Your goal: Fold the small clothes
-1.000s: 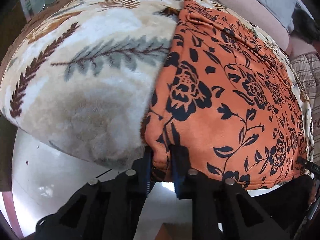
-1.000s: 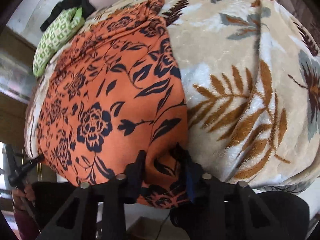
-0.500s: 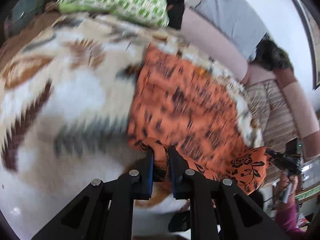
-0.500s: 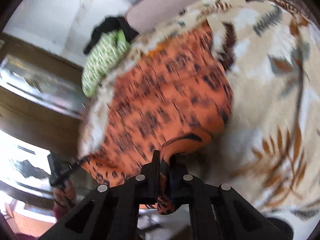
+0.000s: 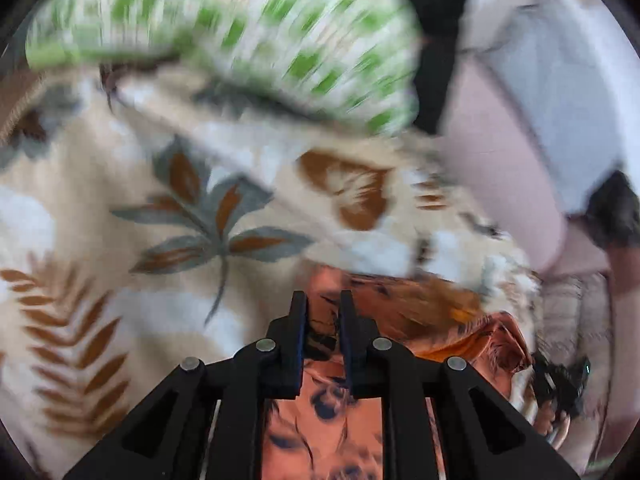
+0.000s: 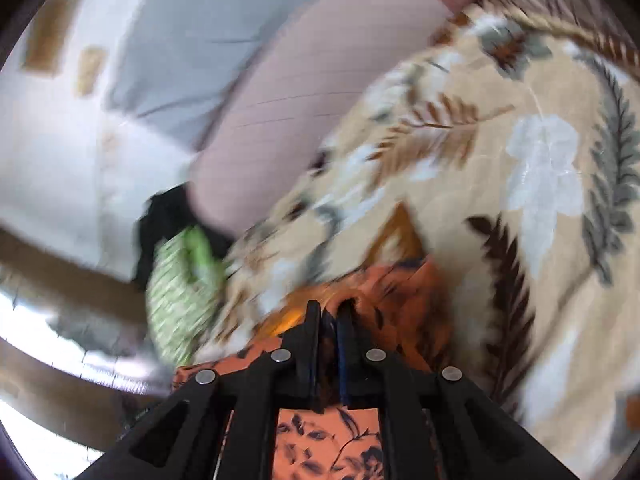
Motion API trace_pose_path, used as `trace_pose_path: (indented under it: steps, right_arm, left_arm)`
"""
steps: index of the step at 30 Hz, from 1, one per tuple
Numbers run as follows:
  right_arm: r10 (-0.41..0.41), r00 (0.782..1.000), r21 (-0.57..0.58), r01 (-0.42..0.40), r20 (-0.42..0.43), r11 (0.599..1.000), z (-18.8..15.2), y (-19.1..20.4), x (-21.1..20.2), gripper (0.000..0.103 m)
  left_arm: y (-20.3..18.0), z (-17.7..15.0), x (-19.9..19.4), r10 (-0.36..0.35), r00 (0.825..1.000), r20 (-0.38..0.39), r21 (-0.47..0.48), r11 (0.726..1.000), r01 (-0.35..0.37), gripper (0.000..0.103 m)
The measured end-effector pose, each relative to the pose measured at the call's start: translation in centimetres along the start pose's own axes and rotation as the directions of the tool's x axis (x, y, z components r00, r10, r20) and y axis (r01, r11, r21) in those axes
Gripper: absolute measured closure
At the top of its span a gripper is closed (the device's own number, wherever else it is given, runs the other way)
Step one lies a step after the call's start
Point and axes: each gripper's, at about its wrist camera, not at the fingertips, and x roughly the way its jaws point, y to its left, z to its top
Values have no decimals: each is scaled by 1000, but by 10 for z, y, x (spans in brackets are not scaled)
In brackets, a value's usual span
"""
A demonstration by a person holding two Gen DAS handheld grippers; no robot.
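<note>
Gripping one bunched edge of an orange floral garment (image 5: 404, 312), the left gripper (image 5: 322, 312) has its jaws drawn nearly together, a fold of the cloth pinched between them. More of the cloth hangs beneath the gripper at 6 o'clock of the left wrist view and trails off toward 4 o'clock, over a leaf-patterned blanket (image 5: 160, 216). At 12 o'clock a green-and-white checked cloth (image 5: 248, 28) lies blurred at the blanket's far edge, with a black item (image 5: 436, 60) just beside it at 1 o'clock.

Seen from the right wrist, the right gripper (image 6: 329, 316) has its jaws almost closed on another fold of the orange floral garment (image 6: 404, 300), which bunches at the fingertips and spreads below them to 6 o'clock. The leaf-patterned blanket (image 6: 540, 184) fills the side from 1 to 5 o'clock. The green-and-white checked cloth (image 6: 180, 292) sits at 8 o'clock, a pink cushion (image 6: 304, 92) at 11 o'clock. Both views are motion-blurred.
</note>
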Motion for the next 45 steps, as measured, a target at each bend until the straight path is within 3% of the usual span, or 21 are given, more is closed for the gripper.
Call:
trace_pose_path:
  steps: [3, 6, 7, 9, 11, 12, 13, 14, 18, 21, 23, 26, 28, 30, 32, 34, 36, 38, 40, 41, 45]
  right_arm:
    - [-57, 998, 123, 52, 41, 991, 14, -49, 24, 94]
    - [-5, 990, 222, -27, 140, 975, 20, -86, 12, 91]
    - [31, 981, 201, -70, 190, 977, 21, -87, -1, 91]
    - [34, 977, 66, -49, 212, 997, 19, -64, -20, 91]
    - [25, 984, -66, -13, 179, 998, 11, -33, -26, 91]
    - [27, 989, -128, -8, 148, 992, 4, -16, -26, 91]
    - [16, 995, -212, 4, 95, 977, -8, 9, -21, 91]
    - [-2, 998, -265, 17, 57, 964, -17, 26, -12, 91]
    - [-207, 976, -403, 165, -63, 900, -60, 64, 50, 91]
    - [-463, 883, -477, 375, -78, 795, -79, 58, 107, 91]
    - [-473, 881, -486, 409, -11, 772, -85, 79, 105, 91]
    - [-376, 927, -630, 298, 10, 718, -118, 140, 112, 91]
    - [-356, 933, -708, 225, -41, 670, -145, 173, 133, 91]
    - [-323, 936, -735, 122, -137, 667, -174, 207, 167, 91]
    - [-306, 924, -746, 35, -230, 665, -200, 235, 209, 91]
    - [-350, 893, -755, 18, -282, 656, -225, 243, 243, 91]
    - [-412, 874, -777, 66, -258, 627, -237, 247, 278, 90]
    - [-389, 887, -760, 68, -250, 646, -232, 251, 283, 90]
    - [-370, 886, -695, 80, -278, 714, -219, 251, 278, 90]
    - [-353, 901, -679, 96, -251, 728, -212, 251, 267, 90]
    - [-356, 927, -668, 189, -121, 720, -191, 235, 215, 90]
  left_arm:
    - [24, -9, 29, -12, 1000, 14, -88, 996, 13, 87]
    - [40, -20, 2, -72, 987, 143, -156, 983, 94, 87]
    - [41, -25, -19, -50, 973, 226, -163, 983, 89, 87]
    - [35, -37, -61, 3, 925, 381, -164, 984, 64, 82]
    - [22, -62, -104, 54, 853, 519, -162, 986, 36, 51]
    - [16, -75, -116, 89, 833, 546, -176, 984, 11, 28]
    - [9, -93, -123, 144, 821, 553, -205, 978, -33, 23]
    - [5, -104, -122, 168, 829, 534, -215, 975, -59, 23]
    - [-12, -155, -74, 173, 927, 332, -159, 979, -126, 23]
    - [-6, -170, -29, 238, 960, 148, -136, 966, -219, 24]
    - [0, -169, -29, 266, 952, 151, -129, 960, -247, 24]
    - [5, -161, -50, 308, 920, 242, -137, 950, -282, 23]
    - [7, -158, -57, 368, 885, 284, -119, 930, -348, 23]
    - [11, -156, -53, 412, 866, 282, -99, 911, -401, 23]
    - [13, -156, -45, 400, 889, 226, -79, 917, -392, 23]
    - [17, -157, -37, 366, 918, 154, -49, 930, -363, 23]
    - [18, -158, -36, 370, 916, 157, -37, 929, -368, 23]
    - [16, -156, -39, 374, 913, 163, -29, 927, -375, 23]
    - [14, -156, -46, 381, 905, 188, -36, 924, -382, 23]
    - [10, -158, -52, 386, 899, 207, -37, 921, -387, 23]
    - [-19, -166, -65, 349, 894, 280, 33, 928, -372, 23]
